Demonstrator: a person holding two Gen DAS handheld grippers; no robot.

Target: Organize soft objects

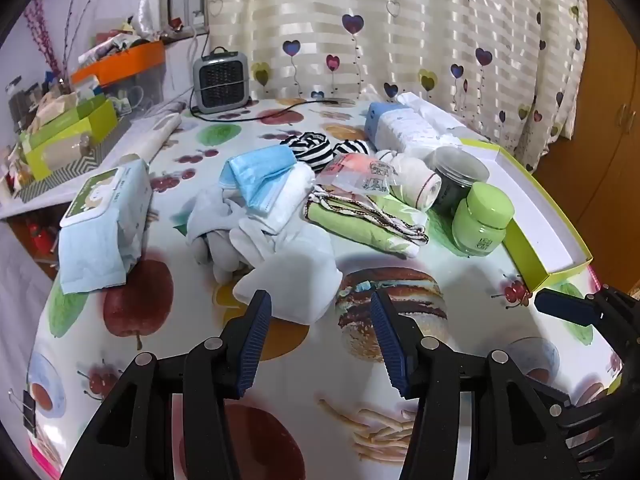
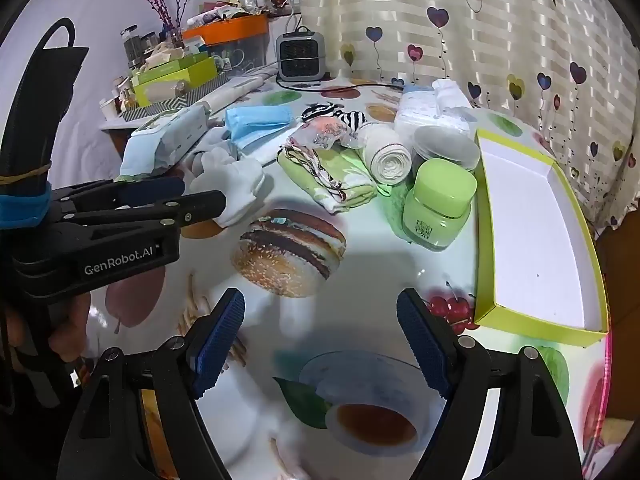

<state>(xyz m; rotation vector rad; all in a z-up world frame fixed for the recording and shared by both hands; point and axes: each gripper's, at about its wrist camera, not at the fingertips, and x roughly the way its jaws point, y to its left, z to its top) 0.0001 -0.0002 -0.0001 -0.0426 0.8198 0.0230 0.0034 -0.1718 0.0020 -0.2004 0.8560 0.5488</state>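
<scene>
A heap of soft things lies mid-table: white gloves (image 1: 288, 280) (image 2: 232, 188), blue face masks (image 1: 256, 176) (image 2: 256, 124), striped socks (image 1: 316, 148), a folded green cloth (image 1: 368, 224) (image 2: 336, 176) and a rolled white towel (image 1: 416, 184) (image 2: 388, 160). My left gripper (image 1: 320, 320) is open, its fingertips just short of the nearest white glove; it also shows in the right wrist view (image 2: 200, 196). My right gripper (image 2: 320, 320) is open and empty above the bare tablecloth, left of the empty green-edged box (image 2: 532, 240) (image 1: 532, 208).
A green jar (image 1: 480, 220) (image 2: 440, 204) and a dark lidded jar (image 1: 456, 176) stand by the box. A wet-wipe pack (image 1: 104, 216), a tissue pack (image 1: 400, 128), a small heater (image 1: 222, 80) and cluttered shelves at the left surround the heap.
</scene>
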